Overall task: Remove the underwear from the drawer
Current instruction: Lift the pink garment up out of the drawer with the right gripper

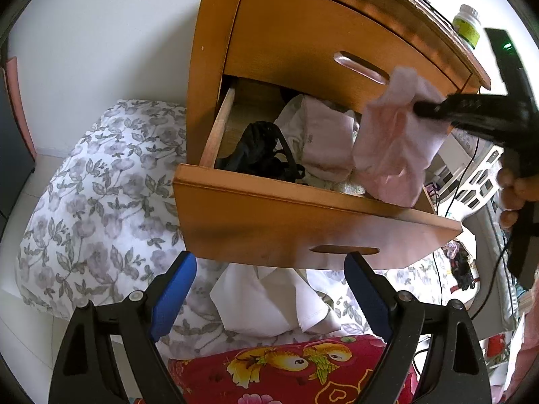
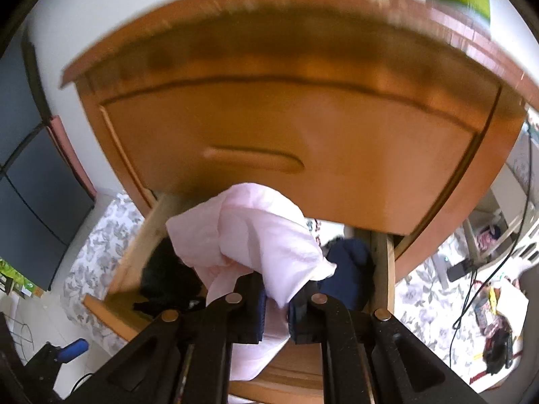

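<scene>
right gripper (image 2: 276,306) jaws clamped on pink underwear (image 1: 394,134), hanging above open drawer (image 1: 303,215). left gripper (image 1: 269,289) jaws apart, empty, below drawer front. advice: lift clear of rim so trailing hem doesn't snag.

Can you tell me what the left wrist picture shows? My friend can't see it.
The right gripper holds pink underwear above the open wooden drawer, where black and pale clothes remain. The left gripper waits open below.
</scene>
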Available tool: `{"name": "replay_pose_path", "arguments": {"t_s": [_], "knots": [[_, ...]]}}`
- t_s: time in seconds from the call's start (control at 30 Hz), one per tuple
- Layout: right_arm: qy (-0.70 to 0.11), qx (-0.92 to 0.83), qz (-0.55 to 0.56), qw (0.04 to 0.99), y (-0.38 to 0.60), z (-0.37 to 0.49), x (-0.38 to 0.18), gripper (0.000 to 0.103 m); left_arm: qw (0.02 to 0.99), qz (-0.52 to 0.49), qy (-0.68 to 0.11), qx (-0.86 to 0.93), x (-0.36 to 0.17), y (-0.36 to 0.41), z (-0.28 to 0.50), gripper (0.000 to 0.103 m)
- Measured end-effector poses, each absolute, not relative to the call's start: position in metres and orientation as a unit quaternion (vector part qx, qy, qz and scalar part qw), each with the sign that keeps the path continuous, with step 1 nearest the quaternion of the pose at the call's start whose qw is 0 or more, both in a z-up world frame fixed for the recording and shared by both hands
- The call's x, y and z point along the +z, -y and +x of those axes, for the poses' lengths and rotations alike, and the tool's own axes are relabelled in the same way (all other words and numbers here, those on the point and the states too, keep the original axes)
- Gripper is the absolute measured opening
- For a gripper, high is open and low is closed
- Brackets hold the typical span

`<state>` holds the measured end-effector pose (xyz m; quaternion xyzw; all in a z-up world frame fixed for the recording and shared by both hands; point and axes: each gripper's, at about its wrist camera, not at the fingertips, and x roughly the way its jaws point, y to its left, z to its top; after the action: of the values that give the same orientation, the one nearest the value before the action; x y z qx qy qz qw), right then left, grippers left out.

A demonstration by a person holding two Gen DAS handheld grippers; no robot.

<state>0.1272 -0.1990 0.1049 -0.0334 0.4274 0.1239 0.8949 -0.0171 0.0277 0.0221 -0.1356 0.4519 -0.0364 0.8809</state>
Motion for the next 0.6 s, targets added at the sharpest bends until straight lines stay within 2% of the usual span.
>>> {"name": "replay_pose_path", "arguments": {"t_s": [0.6], "knots": [[-0.321, 0.170, -0.046, 0.930, 0.199, 0.036, 0.208, 0.010, 0.891, -0.135, -0.432, -0.041, 0.039, -0.028, -0.039, 0.090]]}}
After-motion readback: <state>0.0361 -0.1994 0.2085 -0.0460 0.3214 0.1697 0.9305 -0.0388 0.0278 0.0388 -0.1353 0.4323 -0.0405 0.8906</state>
